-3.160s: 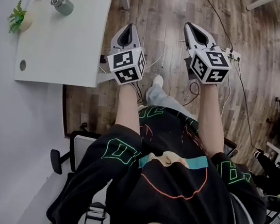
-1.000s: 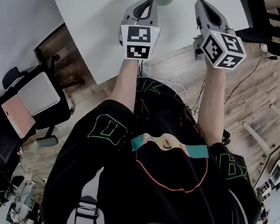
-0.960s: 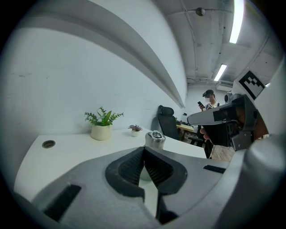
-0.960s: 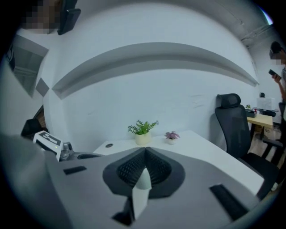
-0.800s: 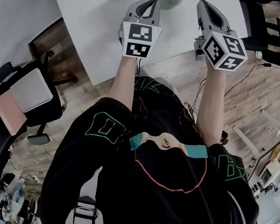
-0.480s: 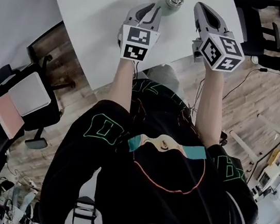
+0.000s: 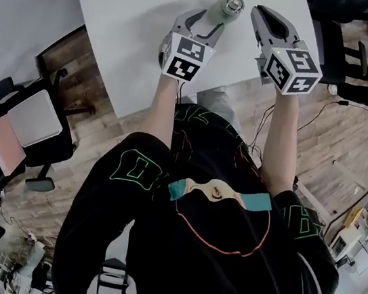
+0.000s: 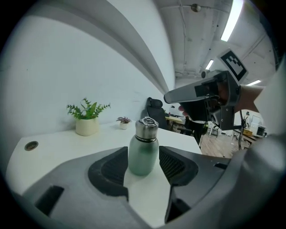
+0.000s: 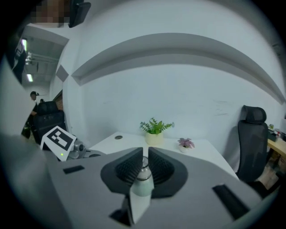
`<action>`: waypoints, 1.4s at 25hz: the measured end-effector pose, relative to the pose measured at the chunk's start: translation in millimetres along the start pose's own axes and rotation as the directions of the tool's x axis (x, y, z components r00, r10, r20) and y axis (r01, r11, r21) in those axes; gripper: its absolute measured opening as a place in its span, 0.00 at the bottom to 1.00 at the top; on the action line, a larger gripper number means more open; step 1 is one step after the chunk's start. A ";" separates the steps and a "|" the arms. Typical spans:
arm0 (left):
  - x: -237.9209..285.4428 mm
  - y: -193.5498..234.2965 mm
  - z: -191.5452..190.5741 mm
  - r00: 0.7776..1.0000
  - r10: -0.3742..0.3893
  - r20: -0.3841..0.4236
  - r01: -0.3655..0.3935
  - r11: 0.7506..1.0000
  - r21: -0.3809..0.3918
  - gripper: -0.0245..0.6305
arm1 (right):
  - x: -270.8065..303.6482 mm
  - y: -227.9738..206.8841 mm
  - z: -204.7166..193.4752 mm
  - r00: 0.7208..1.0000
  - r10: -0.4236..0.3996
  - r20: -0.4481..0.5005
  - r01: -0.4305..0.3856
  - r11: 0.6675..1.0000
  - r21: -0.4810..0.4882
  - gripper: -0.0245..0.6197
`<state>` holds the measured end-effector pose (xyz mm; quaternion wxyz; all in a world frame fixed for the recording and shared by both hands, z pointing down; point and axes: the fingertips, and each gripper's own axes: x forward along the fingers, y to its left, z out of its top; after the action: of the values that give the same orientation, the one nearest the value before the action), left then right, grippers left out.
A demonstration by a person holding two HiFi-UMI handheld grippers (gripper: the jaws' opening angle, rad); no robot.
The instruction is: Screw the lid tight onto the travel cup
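Both handheld grippers have swung from over the wooden floor to the white table [image 7: 140, 27]. The left gripper [image 7: 200, 21] has sunk toward the slim pale-green travel cup [image 8: 143, 154] while its jaws have just been opening. They now stand wide on either side of the cup's body, with a gap at each pad. The cup stands upright near the table's right end, its brushed-steel lid [image 8: 146, 129] already seated; how tight it is I cannot tell. The right gripper [image 7: 264, 16] hovers just right of the cup, empty, its jaws just starting to part and showing only a narrow slit. At that width it would likely bump the lid and topple the tall cup. An off-centre squeeze from the left could push it over too.
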<state>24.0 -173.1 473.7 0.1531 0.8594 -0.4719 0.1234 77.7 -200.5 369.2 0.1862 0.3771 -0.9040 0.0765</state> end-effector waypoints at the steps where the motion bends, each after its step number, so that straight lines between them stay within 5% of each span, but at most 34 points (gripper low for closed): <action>1: 1.6 -1.3 -1.1 1.000 -0.004 -0.003 0.004 1.000 0.003 0.39 | 1.4 1.2 0.6 1.000 0.022 -0.006 -0.022 1.000 -0.019 0.11; 8: 13.0 -1.6 -4.4 0.999 0.000 -0.049 0.001 0.999 0.037 0.44 | 13.6 14.3 -7.9 0.965 0.205 -0.164 -0.232 0.958 -0.166 0.24; 17: 34.0 -3.2 -19.4 0.995 -0.025 -0.093 0.028 0.999 0.028 0.52 | 33.6 18.4 -29.9 0.878 0.259 -0.402 -0.414 0.833 -0.367 0.34; 29: 63.9 -3.6 -30.6 0.989 -0.043 -0.144 0.056 0.994 0.088 0.58 | 52.1 22.5 -45.4 0.758 0.380 -0.530 -0.615 0.685 -0.389 0.43; 35: 65.6 -0.7 -35.1 0.991 -0.032 -0.130 0.043 0.996 0.083 0.56 | 54.6 29.1 -50.3 0.738 0.421 -0.528 -0.648 0.661 -0.379 0.39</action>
<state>56.6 -210.2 529.3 0.1487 0.8641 -0.4393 0.1957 35.8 -201.7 437.0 0.4310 -0.0044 -0.9007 -0.0543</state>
